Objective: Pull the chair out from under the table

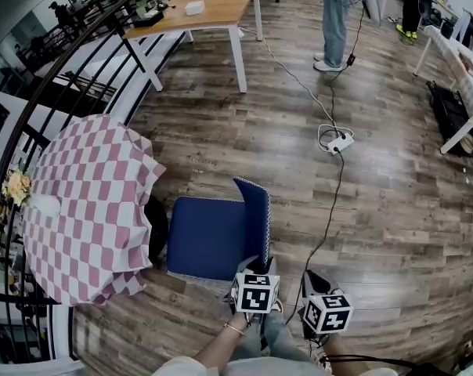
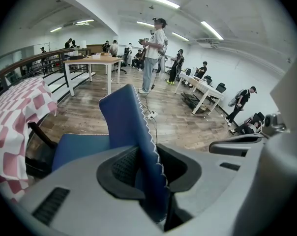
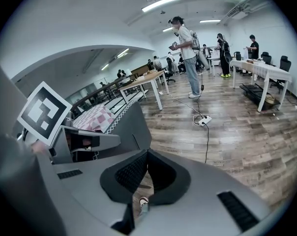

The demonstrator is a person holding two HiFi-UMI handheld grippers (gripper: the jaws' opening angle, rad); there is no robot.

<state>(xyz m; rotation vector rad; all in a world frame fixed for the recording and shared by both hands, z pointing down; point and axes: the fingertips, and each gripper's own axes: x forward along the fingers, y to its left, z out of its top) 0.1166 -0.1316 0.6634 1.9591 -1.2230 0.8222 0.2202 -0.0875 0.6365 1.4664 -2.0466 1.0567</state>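
The blue chair point(image 1: 209, 237) stands on the wooden floor beside the round table point(image 1: 88, 202) with the pink-and-white checked cloth. Its seat point(image 2: 82, 146) is clear of the cloth and its backrest point(image 2: 124, 117) faces me. My left gripper point(image 1: 256, 263) is shut on the backrest's top edge, and in the left gripper view point(image 2: 148, 156) the blue padding fills the gap between the jaws. My right gripper point(image 1: 311, 279) hangs just right of it, off the chair. In the right gripper view point(image 3: 147, 154) its jaws meet at the tips with nothing between them.
A black curved railing point(image 1: 56, 77) runs behind the round table. A power strip point(image 1: 338, 141) and its cable lie on the floor to the right of the chair. Farther off stand a wooden table point(image 1: 213, 6), a person point(image 1: 334, 14) and white furniture point(image 1: 463, 77).
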